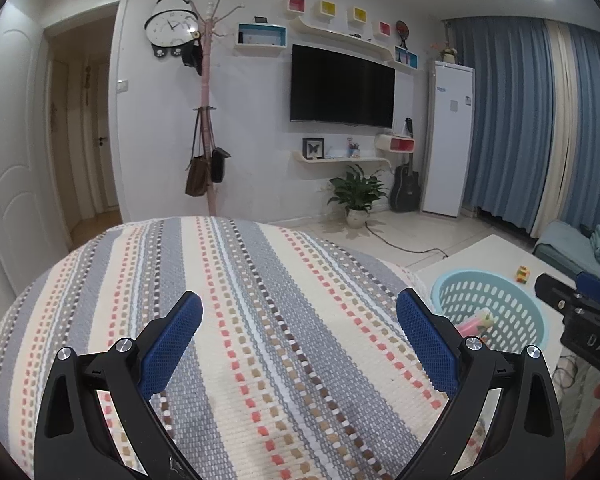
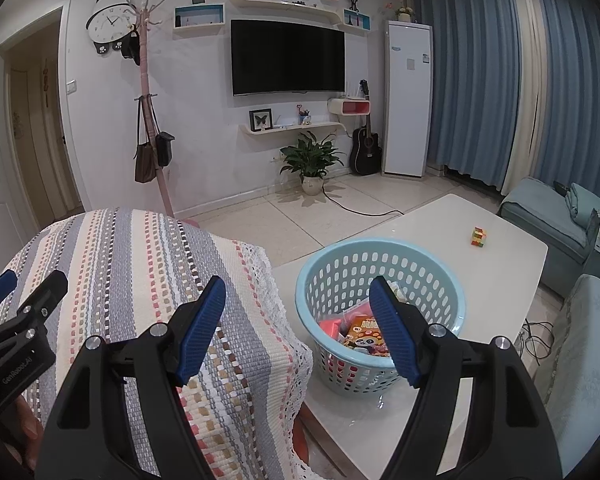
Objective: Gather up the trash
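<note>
A light blue perforated basket (image 2: 340, 264) stands on the white coffee table (image 2: 500, 256); inside lie snack wrappers (image 2: 366, 330), one orange with a panda print. In the left wrist view the basket (image 1: 496, 292) shows at the right with a pink and green wrapper (image 1: 478, 320) in it. My right gripper (image 2: 298, 296) is open and holds nothing, hovering above the basket's near left rim and the edge of the striped cloth (image 2: 140, 272). My left gripper (image 1: 300, 308) is open and holds nothing over the striped cloth (image 1: 260, 300). Each gripper shows at the edge of the other's view.
A small multicoloured cube (image 2: 479, 237) sits on the far part of the table. Teal sofas (image 2: 548, 216) stand to the right, with cables (image 2: 538, 336) on the floor beside the table. A potted plant (image 2: 312, 160), a guitar and a coat stand line the far wall.
</note>
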Available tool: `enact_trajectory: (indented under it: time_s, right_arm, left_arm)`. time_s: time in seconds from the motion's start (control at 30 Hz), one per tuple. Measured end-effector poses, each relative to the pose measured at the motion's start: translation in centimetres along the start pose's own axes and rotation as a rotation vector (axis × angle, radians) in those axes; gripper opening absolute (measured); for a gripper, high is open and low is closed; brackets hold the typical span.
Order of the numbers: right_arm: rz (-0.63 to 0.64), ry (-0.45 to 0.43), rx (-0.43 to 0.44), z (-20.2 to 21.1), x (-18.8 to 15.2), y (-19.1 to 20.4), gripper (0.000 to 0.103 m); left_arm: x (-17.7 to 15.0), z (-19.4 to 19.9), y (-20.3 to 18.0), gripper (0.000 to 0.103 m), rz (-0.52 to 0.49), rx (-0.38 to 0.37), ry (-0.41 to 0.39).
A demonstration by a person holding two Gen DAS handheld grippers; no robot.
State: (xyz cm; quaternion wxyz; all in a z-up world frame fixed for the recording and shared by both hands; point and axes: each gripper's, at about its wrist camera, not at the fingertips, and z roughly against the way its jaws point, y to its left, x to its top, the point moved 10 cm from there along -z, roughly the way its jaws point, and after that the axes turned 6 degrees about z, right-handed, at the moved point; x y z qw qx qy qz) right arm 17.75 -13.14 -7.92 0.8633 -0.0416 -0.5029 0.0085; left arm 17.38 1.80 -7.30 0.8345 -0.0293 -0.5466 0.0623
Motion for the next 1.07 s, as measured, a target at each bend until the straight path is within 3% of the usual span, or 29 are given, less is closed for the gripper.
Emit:
enact_trajectory:
  time_s: [0.6,1.07]
  right_arm:
    - [-0.002,-0.022,-0.001,1.3,0.4,-0.3,0.07]
    - [0.009,-0.064,-0.009,3.2,1.7,0.0,0.07]
  left_arm:
    - [0.7,0.3,0.1,0.095,0.002,0.018,-0.01]
    - [1.1,2.0,-1.1,0.096,-0.023,-0.024,-0.006]
